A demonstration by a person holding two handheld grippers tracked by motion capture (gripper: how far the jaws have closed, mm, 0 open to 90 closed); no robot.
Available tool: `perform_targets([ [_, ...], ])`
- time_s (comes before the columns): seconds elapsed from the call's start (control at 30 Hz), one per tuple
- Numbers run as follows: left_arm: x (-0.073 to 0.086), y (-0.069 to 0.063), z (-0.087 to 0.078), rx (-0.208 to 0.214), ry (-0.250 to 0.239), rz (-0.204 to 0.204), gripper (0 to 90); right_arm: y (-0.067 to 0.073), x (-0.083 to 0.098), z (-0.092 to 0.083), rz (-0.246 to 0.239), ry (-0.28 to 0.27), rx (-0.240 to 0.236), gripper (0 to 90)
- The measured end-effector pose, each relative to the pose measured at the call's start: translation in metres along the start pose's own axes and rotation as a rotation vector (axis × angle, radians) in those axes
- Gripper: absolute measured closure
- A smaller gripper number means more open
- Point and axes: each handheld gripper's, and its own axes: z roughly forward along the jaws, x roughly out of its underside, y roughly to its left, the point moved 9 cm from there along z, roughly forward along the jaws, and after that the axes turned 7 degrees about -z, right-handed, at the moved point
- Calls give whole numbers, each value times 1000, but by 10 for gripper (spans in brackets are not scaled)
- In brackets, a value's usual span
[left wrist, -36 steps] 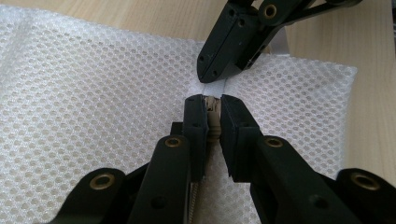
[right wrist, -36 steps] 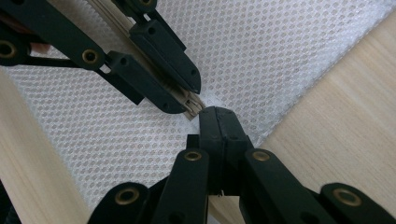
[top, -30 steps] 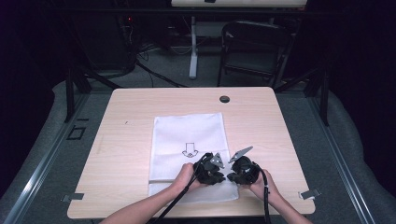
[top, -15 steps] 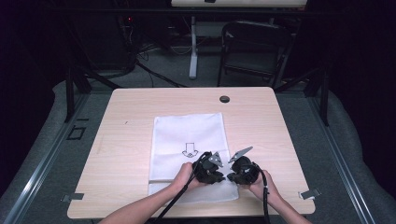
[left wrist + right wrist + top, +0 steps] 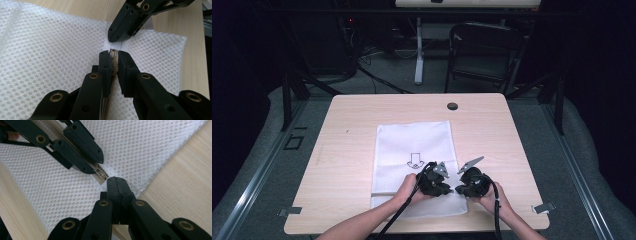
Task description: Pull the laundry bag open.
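Here the left gripper [image 5: 113, 56] pinches the zipper pull [image 5: 114, 55] of the white mesh bag [image 5: 412, 150], while the right gripper [image 5: 116, 181] clamps the bag's fabric tab [image 5: 110, 173] beside it.

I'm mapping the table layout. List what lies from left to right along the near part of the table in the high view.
Bare table → white mesh bag → left claw, over the bag's near right part → right claw → small grey bracket at the table's right corner.

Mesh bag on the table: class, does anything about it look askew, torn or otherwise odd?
Nothing stands out. The mesh bag lies flat and square on the table, untorn; the left gripper pinches its zip pull, the right gripper its corner.
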Motion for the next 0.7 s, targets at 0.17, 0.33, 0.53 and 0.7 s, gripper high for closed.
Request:
perform_targets([
  [0.17,1,-1,-1,-1,2,4,816,0,0,0,-1,4,-1,900],
  [0.33,2,0,-2,2,0,8,816,0,0,0,5,2,0,900],
  [0.53,4,1,-5,1,7,7,816,1,-1,0,12,11,3,900],
  [0.7,5,0,-3,12,14,5,815,4,0,0,31,14,4,900],
])
